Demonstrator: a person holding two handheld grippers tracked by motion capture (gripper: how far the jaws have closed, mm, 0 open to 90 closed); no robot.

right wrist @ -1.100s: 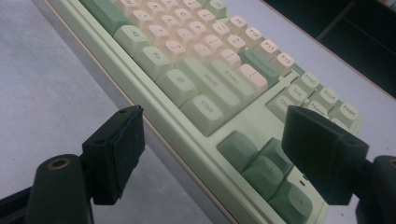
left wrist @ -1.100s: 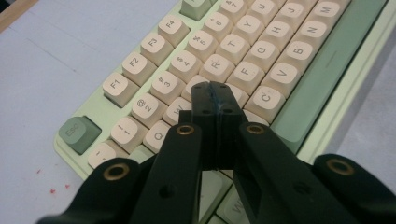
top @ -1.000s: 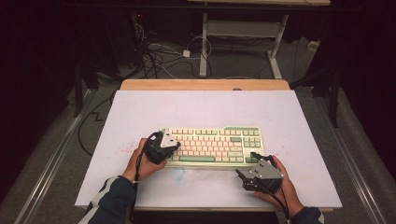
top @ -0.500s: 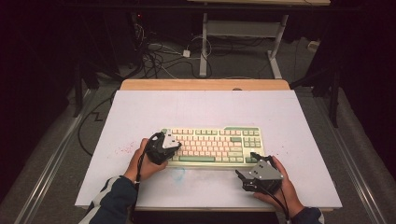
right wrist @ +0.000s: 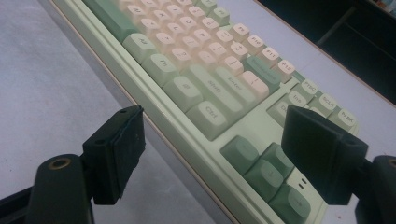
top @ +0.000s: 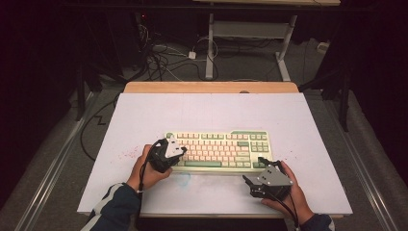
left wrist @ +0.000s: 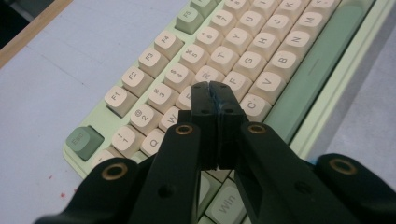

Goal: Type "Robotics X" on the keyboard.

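1. Dark floor with tangled cables (top: 163, 53) lies beyond a white table (top: 202, 113) whose far edge shows a wooden strip (top: 211, 87).
2. A cream-and-green keyboard (top: 219, 149) lies on the near half of the table, long side facing me, roughly centred.
3. My left gripper (top: 169, 150), held in my left hand (top: 146, 168), sits over the keyboard's left end. In the left gripper view its jaws are pressed together with nothing between them, and their tips (left wrist: 215, 88) are poised above the letter keys near R and F; whether they touch a key cannot be told.
4. The green Esc key (left wrist: 84, 141) marks the keyboard's corner, left of the jaws in that view.
5. My right gripper (top: 262, 174), held in my right hand (top: 288, 192), rests at the keyboard's near right corner. In the right gripper view its jaws stand wide apart, one over bare table, the other over the green arrow keys (right wrist: 261, 175), with the keyboard's front edge running between them.
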